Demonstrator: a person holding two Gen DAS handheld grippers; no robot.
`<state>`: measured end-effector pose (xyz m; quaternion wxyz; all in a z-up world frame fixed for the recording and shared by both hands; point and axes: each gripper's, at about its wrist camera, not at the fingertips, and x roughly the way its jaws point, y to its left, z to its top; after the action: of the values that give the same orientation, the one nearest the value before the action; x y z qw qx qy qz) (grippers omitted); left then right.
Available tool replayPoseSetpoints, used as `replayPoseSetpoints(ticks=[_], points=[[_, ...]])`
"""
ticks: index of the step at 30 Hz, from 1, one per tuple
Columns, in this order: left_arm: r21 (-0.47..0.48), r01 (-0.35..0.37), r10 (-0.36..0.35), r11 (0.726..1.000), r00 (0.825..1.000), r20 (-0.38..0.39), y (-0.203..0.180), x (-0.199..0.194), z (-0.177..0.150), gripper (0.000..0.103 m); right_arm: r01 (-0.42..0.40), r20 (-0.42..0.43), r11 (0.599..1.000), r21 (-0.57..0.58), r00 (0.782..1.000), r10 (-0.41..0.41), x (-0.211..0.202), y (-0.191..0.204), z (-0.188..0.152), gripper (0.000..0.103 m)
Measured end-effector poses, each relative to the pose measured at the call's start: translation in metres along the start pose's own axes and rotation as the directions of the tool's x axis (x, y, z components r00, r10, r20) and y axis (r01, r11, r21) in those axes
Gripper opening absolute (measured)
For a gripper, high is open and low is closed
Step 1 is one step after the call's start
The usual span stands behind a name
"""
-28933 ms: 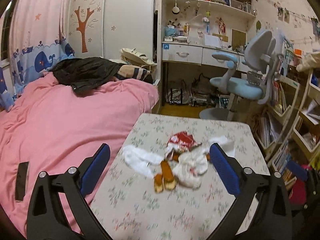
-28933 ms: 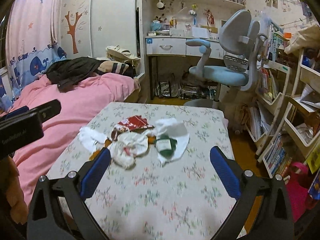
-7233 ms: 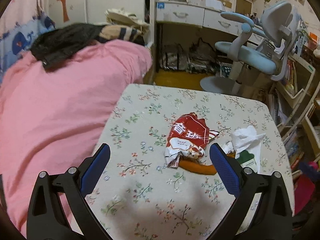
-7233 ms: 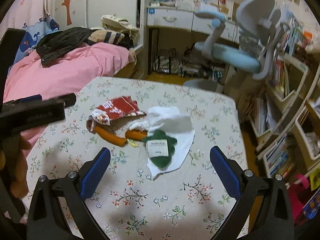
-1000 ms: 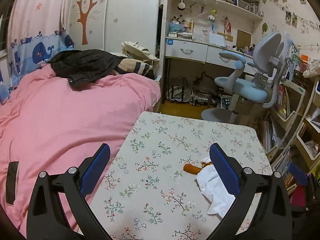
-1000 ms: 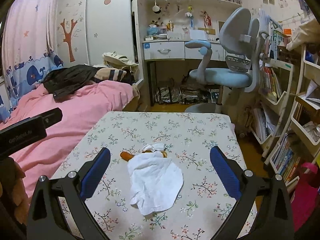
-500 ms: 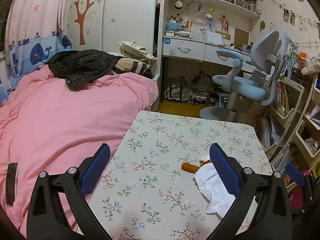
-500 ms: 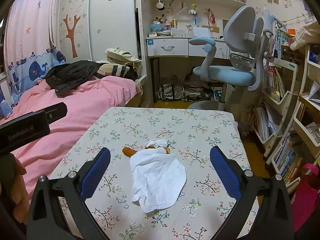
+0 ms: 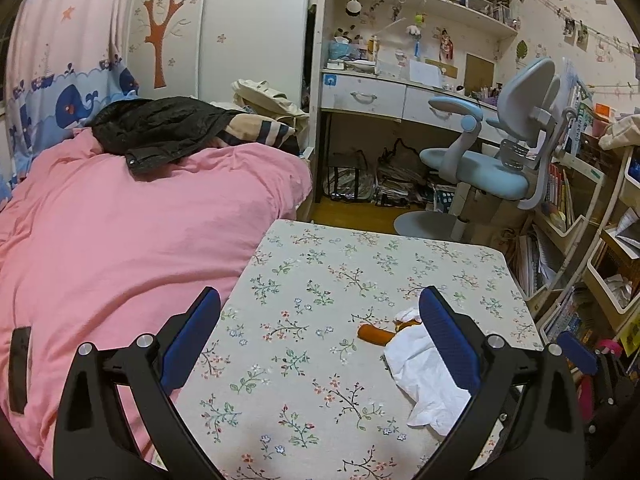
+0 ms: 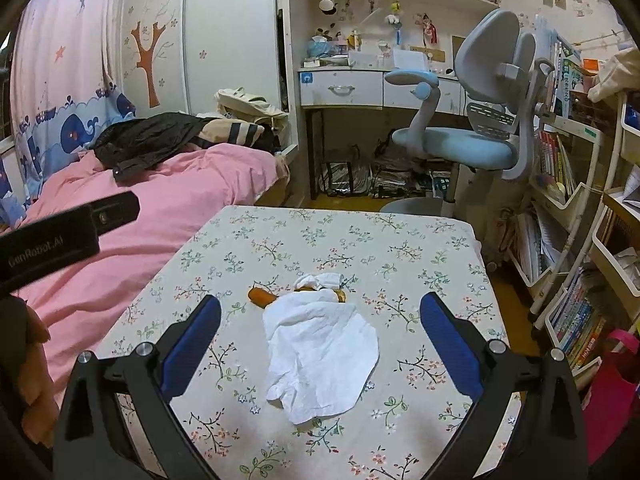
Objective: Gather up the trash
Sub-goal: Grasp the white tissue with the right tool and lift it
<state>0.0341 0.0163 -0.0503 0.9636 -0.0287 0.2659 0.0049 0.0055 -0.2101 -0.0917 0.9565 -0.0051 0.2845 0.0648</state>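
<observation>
A crumpled white tissue (image 10: 322, 350) lies on the floral table (image 10: 320, 240), spread over a small pile. An orange peel piece (image 10: 261, 295) sticks out at its far left, and a smaller white wad (image 10: 320, 280) lies behind it. The same tissue (image 9: 424, 376) and orange piece (image 9: 374, 334) show in the left wrist view at the right. My right gripper (image 10: 320, 332) is open and empty, held above the tissue. My left gripper (image 9: 320, 332) is open and empty above the table (image 9: 340, 264), left of the tissue.
A pink bed (image 9: 132, 224) borders the table's left side. A blue-grey desk chair (image 10: 472, 140) and white desk (image 10: 360, 84) stand beyond the table. Bookshelves (image 10: 572, 208) line the right. The left gripper's body (image 10: 60, 236) shows at the left of the right wrist view.
Both views have shifted only slightly over the last second. Earlier, a red snack wrapper, a green packet and other tissues lay on the table; they are gone.
</observation>
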Motion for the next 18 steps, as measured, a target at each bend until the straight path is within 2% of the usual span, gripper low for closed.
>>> replayPoseSetpoints(ticks=[3, 4, 7, 11, 14, 18], points=[[0.026, 0.000, 0.001, 1.000, 1.000, -0.015, 0.010, 0.007, 0.009, 0.096, -0.003, -0.094, 1.000, -0.012, 0.996, 0.002, 0.018, -0.002, -0.008, 0.096], [0.023, 0.004, -0.003, 1.000, 0.999, -0.043, 0.019, 0.015, 0.012, 0.096, -0.012, -0.138, 1.000, -0.009, 0.990, 0.011, 0.026, -0.003, -0.012, 0.096], [-0.059, -0.064, 0.058, 0.996, 0.994, -0.095, 0.052, 0.032, 0.012, 0.096, -0.027, -0.219, 1.000, -0.015, 0.975, 0.023, 0.042, -0.005, -0.021, 0.096], [-0.167, -0.087, 0.061, 0.982, 0.986, -0.152, 0.084, 0.046, 0.008, 0.096, -0.033, -0.271, 0.999, -0.034, 0.962, 0.022, 0.056, -0.004, -0.028, 0.096], [-0.139, -0.087, 0.063, 0.986, 0.983, -0.171, 0.079, 0.054, 0.003, 0.096, -0.038, -0.309, 0.999, -0.021, 0.951, 0.029, 0.069, -0.008, -0.031, 0.096], [-0.059, -0.059, 0.046, 0.996, 0.979, -0.198, 0.054, 0.064, -0.006, 0.096, -0.067, -0.334, 0.997, -0.030, 0.941, 0.053, 0.084, -0.007, -0.035, 0.096]])
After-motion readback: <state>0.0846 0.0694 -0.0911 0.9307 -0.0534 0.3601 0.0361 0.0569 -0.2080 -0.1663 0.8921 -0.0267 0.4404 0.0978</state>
